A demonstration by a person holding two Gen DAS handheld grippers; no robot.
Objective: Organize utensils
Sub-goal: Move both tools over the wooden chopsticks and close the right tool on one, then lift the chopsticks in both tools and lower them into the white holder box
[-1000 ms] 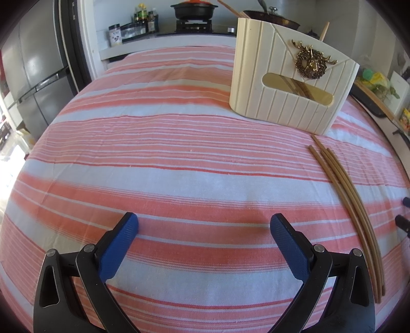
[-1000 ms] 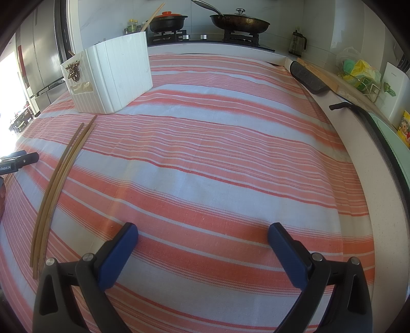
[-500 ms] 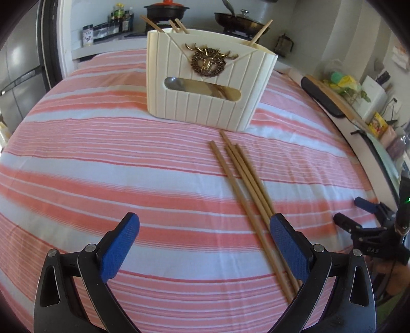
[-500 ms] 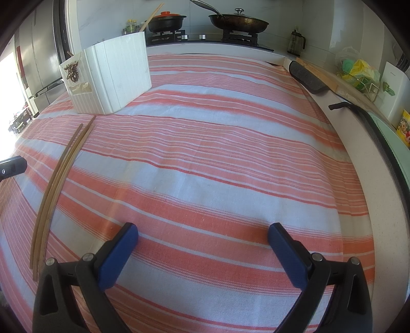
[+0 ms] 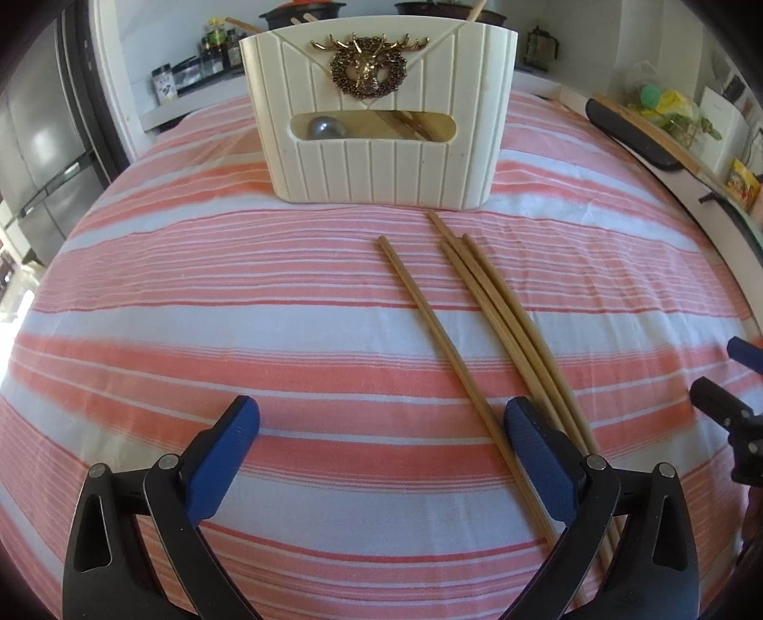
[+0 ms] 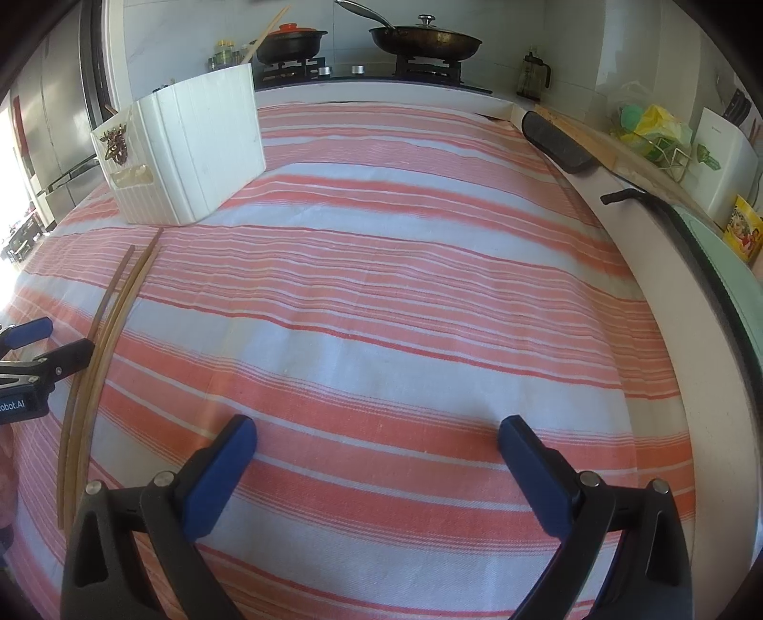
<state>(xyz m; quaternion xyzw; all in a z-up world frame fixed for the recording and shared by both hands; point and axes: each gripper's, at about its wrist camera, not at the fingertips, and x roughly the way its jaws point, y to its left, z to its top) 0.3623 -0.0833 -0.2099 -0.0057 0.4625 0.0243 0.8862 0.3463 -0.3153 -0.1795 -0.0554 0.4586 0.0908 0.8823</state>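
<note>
Ribbed cream plastic forms the utensil holder (image 5: 379,114) at twelve o'clock in the left wrist view, a curved box with a brass stag-head wreath (image 5: 366,67) on its face and a slot below showing a steel spoon bowl and wooden sticks inside. It stands on woven cloth (image 5: 190,310) striped coral and white. Four slim wooden chopsticks (image 5: 481,305) lie on the cloth in front of the holder, running toward five o'clock; one lies apart on the left, three together. Their lower ends pass behind the right blue pad (image 5: 539,458) and are cut off there. The left gripper (image 5: 381,458) is spread wide, holding nothing. At three o'clock, a blurred edge of the other gripper shows.

From the right wrist, the holder (image 6: 190,152) sits at ten o'clock, turned so its plain side wall faces the camera and the emblem is hard to make out. The chopsticks (image 6: 102,343) curve along the nine o'clock edge, individual sticks difficult to separate. This view alone shows the stove with a lidded frying pan (image 6: 424,43) and black pot (image 6: 293,43). The right gripper (image 6: 376,458) is spread wide over bare cloth, empty.
</note>
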